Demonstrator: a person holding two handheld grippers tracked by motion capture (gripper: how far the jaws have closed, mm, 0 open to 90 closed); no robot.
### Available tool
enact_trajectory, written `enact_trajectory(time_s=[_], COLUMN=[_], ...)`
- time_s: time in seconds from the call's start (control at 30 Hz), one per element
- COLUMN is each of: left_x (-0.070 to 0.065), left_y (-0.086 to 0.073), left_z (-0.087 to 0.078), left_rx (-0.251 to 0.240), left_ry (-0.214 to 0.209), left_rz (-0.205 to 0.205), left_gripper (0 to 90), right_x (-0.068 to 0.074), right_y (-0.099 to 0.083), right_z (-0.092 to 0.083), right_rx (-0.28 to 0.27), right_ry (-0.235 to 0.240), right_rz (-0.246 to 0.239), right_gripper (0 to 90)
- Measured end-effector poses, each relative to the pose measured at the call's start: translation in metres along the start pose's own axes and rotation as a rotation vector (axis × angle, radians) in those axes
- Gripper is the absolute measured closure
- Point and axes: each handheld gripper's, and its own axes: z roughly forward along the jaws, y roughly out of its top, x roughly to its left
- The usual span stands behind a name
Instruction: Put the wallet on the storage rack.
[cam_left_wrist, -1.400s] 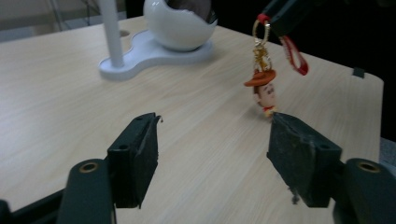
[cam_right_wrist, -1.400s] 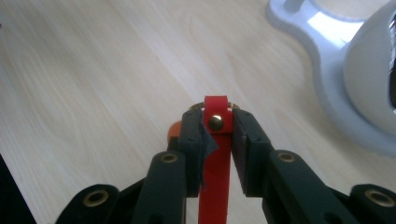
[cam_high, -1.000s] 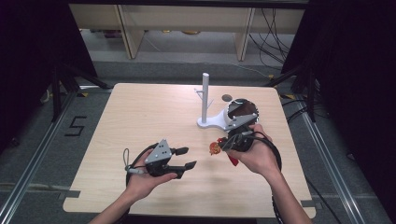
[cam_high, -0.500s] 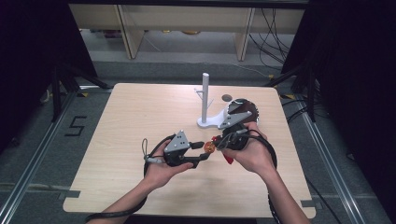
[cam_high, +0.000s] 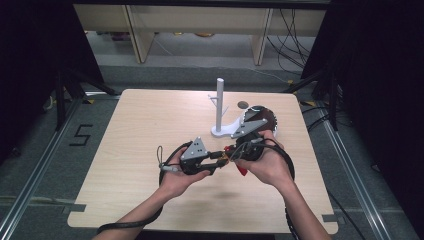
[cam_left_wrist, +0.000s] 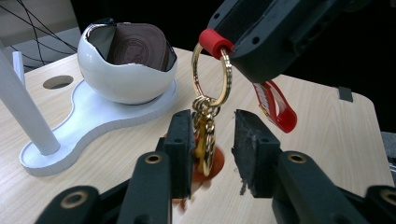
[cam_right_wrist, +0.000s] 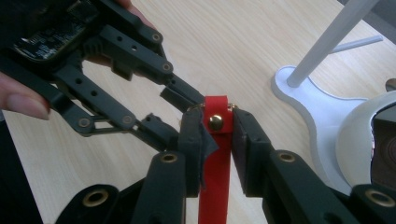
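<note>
My right gripper (cam_right_wrist: 215, 123) is shut on a red strap (cam_right_wrist: 215, 177) with a brass stud, held above the table. From the strap's end hangs a gold ring (cam_left_wrist: 211, 74) with gold charms (cam_left_wrist: 205, 140) under it. My left gripper (cam_left_wrist: 214, 126) faces it, and the charms hang between its jaws. Those jaws have just been closing; the left pad (cam_left_wrist: 180, 140) is at the charms, while a gap remains at the right pad. In the high view the left gripper (cam_high: 223, 156) and the right gripper (cam_high: 234, 152) meet tip to tip over the table's middle right.
A white stand (cam_high: 219, 97) with an upright post sits behind the grippers. Its base carries a white egg-shaped bowl (cam_left_wrist: 126, 70) with a brown object (cam_left_wrist: 135, 44) inside. The wooden table (cam_high: 140, 130) has a small round hole (cam_high: 243, 104) near the stand.
My left gripper has moved right across the table to meet the right one, and its jaws have narrowed around the hanging charms. The right gripper has stayed put with the strap.
</note>
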Motion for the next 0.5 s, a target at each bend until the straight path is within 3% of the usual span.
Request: enact_trajectory(time_s=[0.13,0.27,0.33,0.4,0.43,0.5], left_x=[0.001,0.000,0.000,0.000,0.002,0.004], left_y=[0.000,0.001,0.002,0.003,0.004,0.006], left_z=[-0.001,-0.004,-0.006,-0.008,-0.011,-0.013], left_rx=[-0.002,0.008,0.013,0.006,-0.002,0.001], left_ry=[-0.016,-0.006,0.007,0.023,0.035,0.058], left_rz=[-0.012,-0.016,-0.016,-0.014,-0.008,0.001], left_gripper=[77.6,83.1,83.5,83.8,83.8,83.9], right_x=[0.002,0.001,0.001,0.002,0.000,-0.001], right_y=[0.001,0.001,0.001,0.000,-0.001,-0.003], right_z=[0.002,0.003,0.003,0.003,0.004,0.002], right_rx=[-0.010,-0.018,-0.024,-0.027,-0.068,-0.081], right_ry=[-0.006,0.021,0.019,0.039,0.035,0.046], right_rz=[-0.012,-0.031,-0.039,-0.013,-0.018,-0.015], right_gripper=[75.6,75.5,75.5,75.3,75.1,73.8])
